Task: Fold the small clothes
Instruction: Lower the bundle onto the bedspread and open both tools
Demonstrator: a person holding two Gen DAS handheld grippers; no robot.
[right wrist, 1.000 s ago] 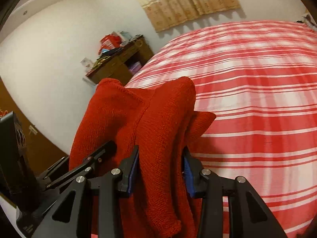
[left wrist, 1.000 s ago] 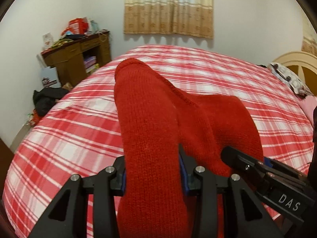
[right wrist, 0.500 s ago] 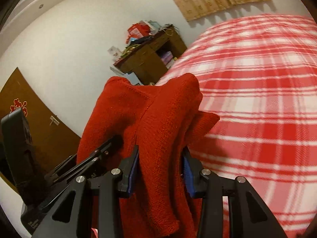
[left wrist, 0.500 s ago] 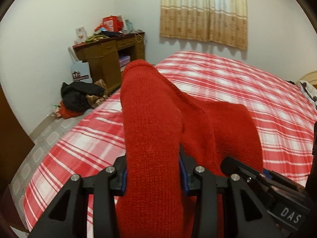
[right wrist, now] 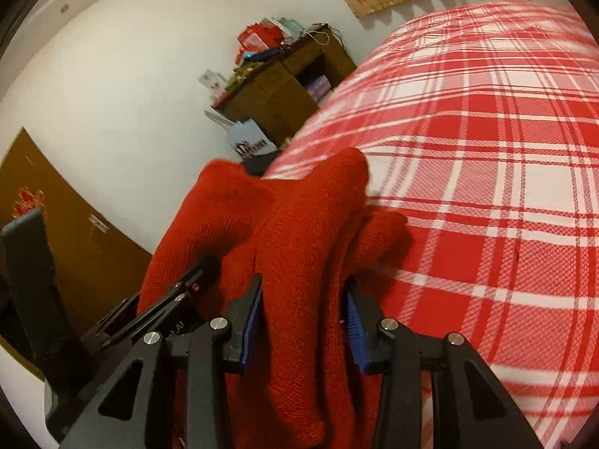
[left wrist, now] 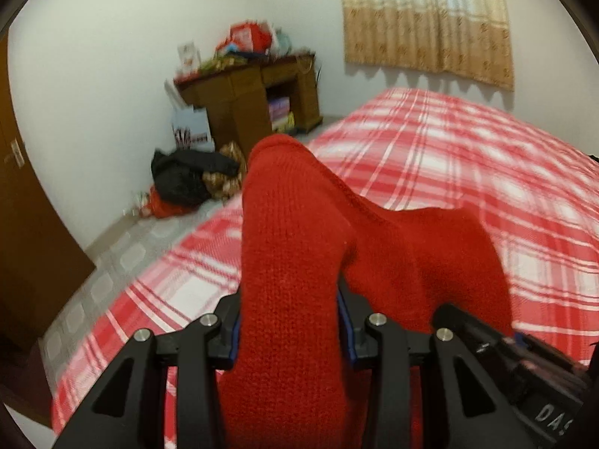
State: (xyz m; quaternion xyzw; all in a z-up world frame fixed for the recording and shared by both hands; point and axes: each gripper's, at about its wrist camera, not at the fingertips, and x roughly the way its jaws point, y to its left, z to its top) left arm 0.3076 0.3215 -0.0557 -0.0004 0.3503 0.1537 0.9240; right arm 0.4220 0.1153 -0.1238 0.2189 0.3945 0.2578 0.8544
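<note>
Red knit garment (left wrist: 299,247), chunky ribbed wool, bunched into thick upright folds and lifted over the near part of the bed (left wrist: 468,157). Left tongs (left wrist: 288,333) pinch one fold between blue-lined pads; the cloth rises in a rounded peak above them, then sags rightward toward the right tongs' black body (left wrist: 524,359) at the lower right. Right tongs (right wrist: 303,318) likewise clamp a wad of the same garment (right wrist: 299,232); fuzzier nap here, a rolled hem hanging at the bottom, a small flap poking out to the right. Bed cover is red-and-white plaid weave, flat and smooth, wide bare stretch ahead and to the right in both views. Bed's left edge drops to a pale tiled floor (left wrist: 112,247). Left view alone shows a dark heap of clothes (left wrist: 187,179) on the floor against the wall, and a beige patterned curtain (left wrist: 426,18) in full. Right view alone shows the brown door (right wrist: 75,232) with a red ornament. Cluttered wooden desk (left wrist: 254,101) stands in the corner.
</note>
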